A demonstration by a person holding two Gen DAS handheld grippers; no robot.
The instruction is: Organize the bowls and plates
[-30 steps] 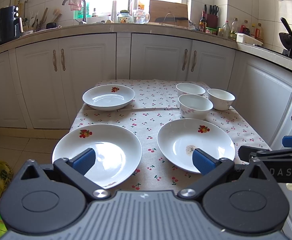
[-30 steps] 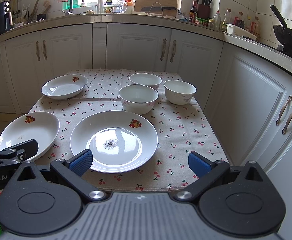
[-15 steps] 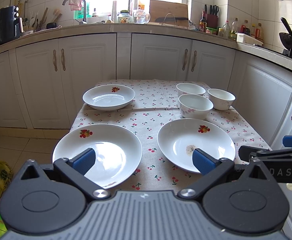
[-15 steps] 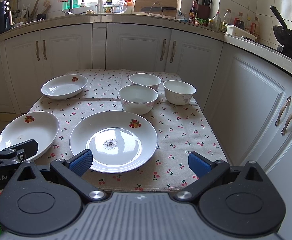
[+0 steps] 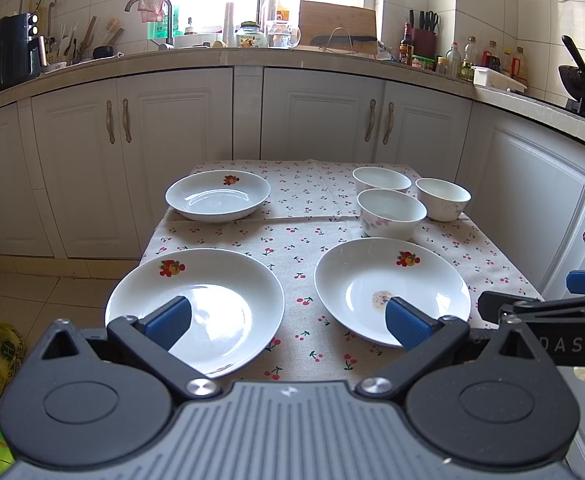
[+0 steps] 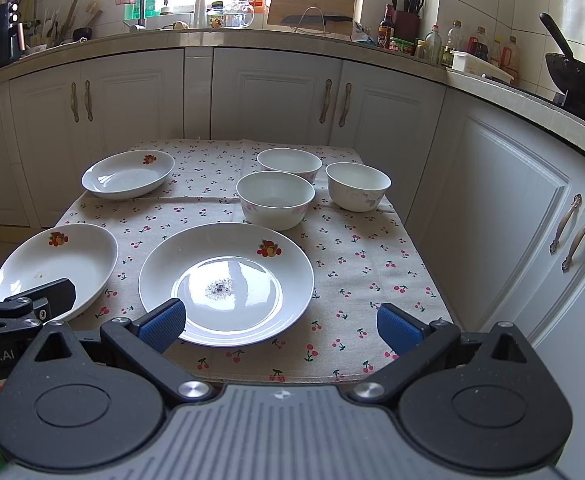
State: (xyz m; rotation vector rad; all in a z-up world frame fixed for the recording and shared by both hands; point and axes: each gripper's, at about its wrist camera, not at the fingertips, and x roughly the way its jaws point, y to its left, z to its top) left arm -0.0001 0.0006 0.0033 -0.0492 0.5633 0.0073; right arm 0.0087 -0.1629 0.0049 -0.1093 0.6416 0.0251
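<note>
Both claws are hanging at the near edge of the table, each spread wide and gripping nothing. The left claw is facing the near-left plate, which is lying just ahead of it toward 11 o'clock, its blue left fingertip showing over the plate's near rim. The right claw is facing the near-right plate, lying toward 11 o'clock from it; that plate is carrying a small dark speck of residue at its centre. So each plate is nearer to its own claw, and being round, neither is offering a preferred axis: the near rim looks like the place to take hold.

A third plate is sitting well apart at the far left, at 10 o'clock from the right claw. Three bowls are clustered at the far right, around 12 o'clock, close together, all apparently empty. Nothing is stacked yet, so the sorting appears to be only beginning.
</note>
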